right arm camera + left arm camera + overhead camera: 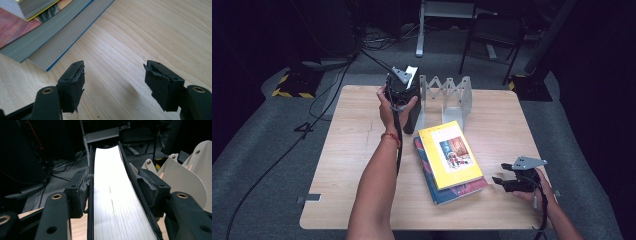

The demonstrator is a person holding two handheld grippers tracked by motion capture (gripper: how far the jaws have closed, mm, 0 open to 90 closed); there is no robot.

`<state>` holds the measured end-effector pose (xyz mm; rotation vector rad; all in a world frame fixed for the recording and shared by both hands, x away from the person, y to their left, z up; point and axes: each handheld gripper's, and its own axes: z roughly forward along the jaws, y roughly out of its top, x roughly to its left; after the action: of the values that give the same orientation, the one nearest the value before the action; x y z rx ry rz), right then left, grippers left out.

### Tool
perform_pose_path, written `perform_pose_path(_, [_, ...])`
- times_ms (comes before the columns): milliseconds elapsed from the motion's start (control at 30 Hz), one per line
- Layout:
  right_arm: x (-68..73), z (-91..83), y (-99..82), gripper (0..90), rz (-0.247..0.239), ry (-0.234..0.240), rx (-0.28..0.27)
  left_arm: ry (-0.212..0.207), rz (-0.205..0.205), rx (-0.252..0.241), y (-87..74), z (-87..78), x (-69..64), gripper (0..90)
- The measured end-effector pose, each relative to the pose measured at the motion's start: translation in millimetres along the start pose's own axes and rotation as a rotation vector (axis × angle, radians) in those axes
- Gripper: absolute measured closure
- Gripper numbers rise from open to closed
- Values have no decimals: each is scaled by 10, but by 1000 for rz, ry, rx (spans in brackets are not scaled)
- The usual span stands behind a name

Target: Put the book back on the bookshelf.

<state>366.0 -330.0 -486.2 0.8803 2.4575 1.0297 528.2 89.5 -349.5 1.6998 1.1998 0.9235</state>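
Wood grain of a pale table [362, 200] runs under everything, its near edge by the person's forearms; around it lies grey carpet, and beyond that a dark room with cables, a chair [492, 35] and a stand with yellow-black tape [292, 85] on the floor. At the near right, the right gripper [498, 172] rests low over bare table, its jaws standing wide apart with nothing between them; in the right gripper view the worn pads [77, 82] frame only wood, with the book stack just beyond to the left. That stack lies mid-table: a yellow book [449, 155] on top of a blue-edged book [457, 192], slightly askew. Farther back, the left gripper [404, 92] is raised at the far edge, around a black book [412, 117] that stands upright on the table just beside a grey folding rack [452, 95]. In the left gripper view the book's white page edges [112, 195] run straight up between the jaws; the left pad [81, 192] seems to touch the cover, while the right pad [147, 188] sits just beside it, and whether it still presses I cannot tell. The rack's rounded grey plates [185, 180] stand empty to the book's right.
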Motion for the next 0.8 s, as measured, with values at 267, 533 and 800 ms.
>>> perform_pose_path(267, [-30,-35,1,327,-2,-7,5,-44,-37,0,-97,-90,32,396])
perform_pose_path(533, [-71,-83,-8,326,17,-19,-7,-95,-51,13,-306,-239,87,355])
perform_pose_path(800, [-44,-53,2,326,9,-21,5,-137,-15,39,-516,-388,139,341])
